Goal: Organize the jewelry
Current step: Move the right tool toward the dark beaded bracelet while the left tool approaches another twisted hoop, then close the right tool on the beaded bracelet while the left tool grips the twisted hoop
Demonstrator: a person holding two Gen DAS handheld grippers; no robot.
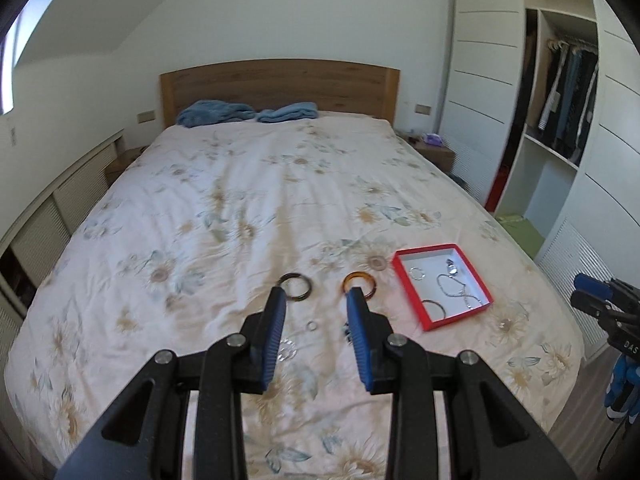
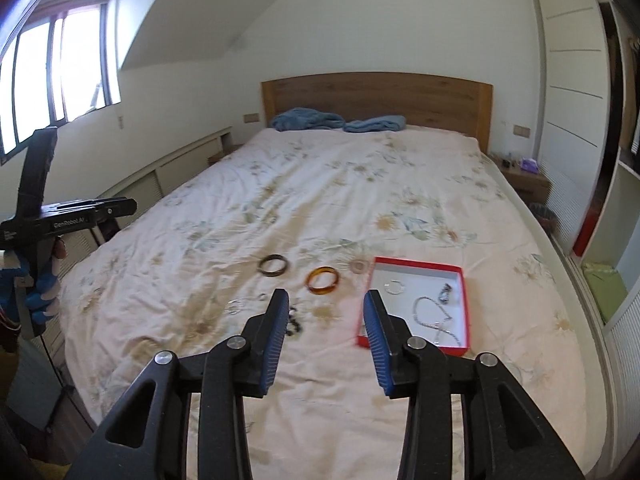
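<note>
A red box [image 1: 409,292] [image 2: 418,263] with a white inside lies on the flowered bedspread and holds a chain, a watch, a small hoop and a bangle. To its left lie an amber bangle [image 1: 359,278] [image 2: 322,291] and a dark bangle [image 1: 298,299] [image 2: 274,274]. Nearer me are a small ring [image 1: 311,325], a clear beaded bracelet [image 1: 287,350] and dark beads [image 2: 294,318]. My left gripper [image 1: 316,292] hangs open and empty above the bangles. My right gripper [image 2: 327,293] is open and empty between the amber bangle and the box.
Blue blankets [image 1: 240,112] lie by the wooden headboard [image 1: 280,84]. An open wardrobe [image 1: 560,120] stands along the right, with a nightstand [image 1: 434,152] beside the bed. Low cabinets and a window [image 2: 60,68] run along the left. A blue-gloved hand [image 2: 40,300] holds the left gripper.
</note>
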